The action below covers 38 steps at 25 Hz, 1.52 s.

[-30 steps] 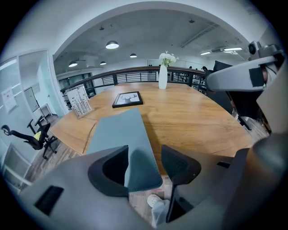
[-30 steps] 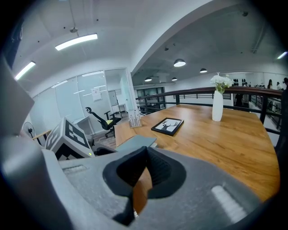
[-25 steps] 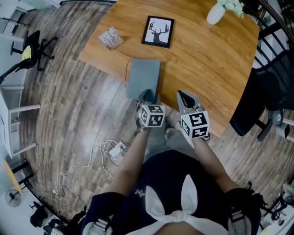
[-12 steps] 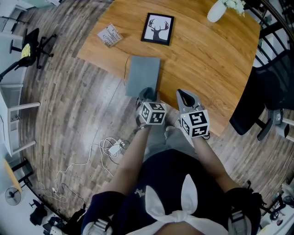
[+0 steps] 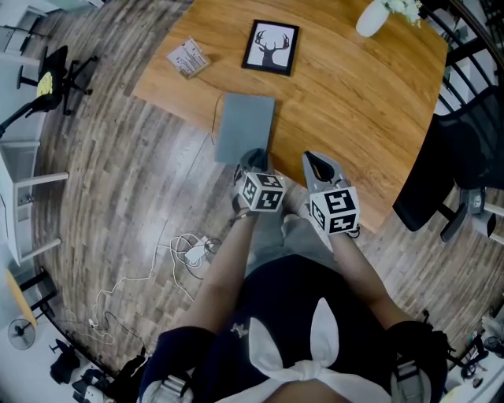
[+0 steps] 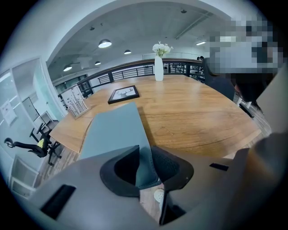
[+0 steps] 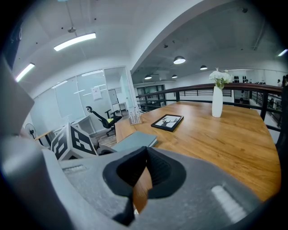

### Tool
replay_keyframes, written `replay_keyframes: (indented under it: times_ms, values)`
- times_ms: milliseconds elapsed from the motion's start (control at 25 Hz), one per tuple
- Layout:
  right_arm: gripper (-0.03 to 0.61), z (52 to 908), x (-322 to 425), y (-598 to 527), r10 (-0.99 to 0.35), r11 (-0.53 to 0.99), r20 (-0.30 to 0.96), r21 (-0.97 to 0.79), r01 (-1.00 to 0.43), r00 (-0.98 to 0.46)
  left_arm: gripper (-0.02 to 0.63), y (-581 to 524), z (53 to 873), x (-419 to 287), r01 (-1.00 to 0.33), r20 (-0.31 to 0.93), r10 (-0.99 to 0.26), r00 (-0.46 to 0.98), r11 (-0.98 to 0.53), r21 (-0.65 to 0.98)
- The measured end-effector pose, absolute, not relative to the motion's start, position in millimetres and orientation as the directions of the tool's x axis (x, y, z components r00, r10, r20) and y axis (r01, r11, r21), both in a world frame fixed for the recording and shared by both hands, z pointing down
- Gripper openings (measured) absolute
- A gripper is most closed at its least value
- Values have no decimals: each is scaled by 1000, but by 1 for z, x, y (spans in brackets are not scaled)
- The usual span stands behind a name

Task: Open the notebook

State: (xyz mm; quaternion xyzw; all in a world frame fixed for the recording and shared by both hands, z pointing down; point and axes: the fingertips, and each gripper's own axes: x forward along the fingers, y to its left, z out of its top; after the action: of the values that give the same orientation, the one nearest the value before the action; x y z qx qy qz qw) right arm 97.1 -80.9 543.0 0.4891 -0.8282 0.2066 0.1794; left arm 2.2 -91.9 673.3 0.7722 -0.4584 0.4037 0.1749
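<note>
Pinch update: closing left tongs onto notebook corner overhanging tabletop near edge, gripping cover, probably readying to lift; holding right tongs shut, empty.

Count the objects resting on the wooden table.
4: grey notebook at the near edge, framed deer picture beyond it, printed pack at the left corner, white vase far right.

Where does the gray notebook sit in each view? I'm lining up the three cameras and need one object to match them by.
Head view: notebook just left of centre, in the upper half.
Left gripper view: notebook large, centre-left, running down to the lower middle.
Right gripper view: notebook small, just left of centre.
Shared landmark: the white vase, beyond the notebook in all three.
</note>
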Motion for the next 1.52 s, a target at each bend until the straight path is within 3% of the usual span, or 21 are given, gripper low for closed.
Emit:
replay_keyframes:
  times_ms: [600, 1520]
  values:
    - [-2, 542, 97, -81, -735, 439, 495, -175, -881, -464, 45, -91, 661, 4, -830, 779, -557, 288, -551, -87]
    - [-2, 527, 94, -81, -737, 462, 472, -169, -870, -483, 31, -90, 630, -2, -811, 764, -558, 324, -579, -79]
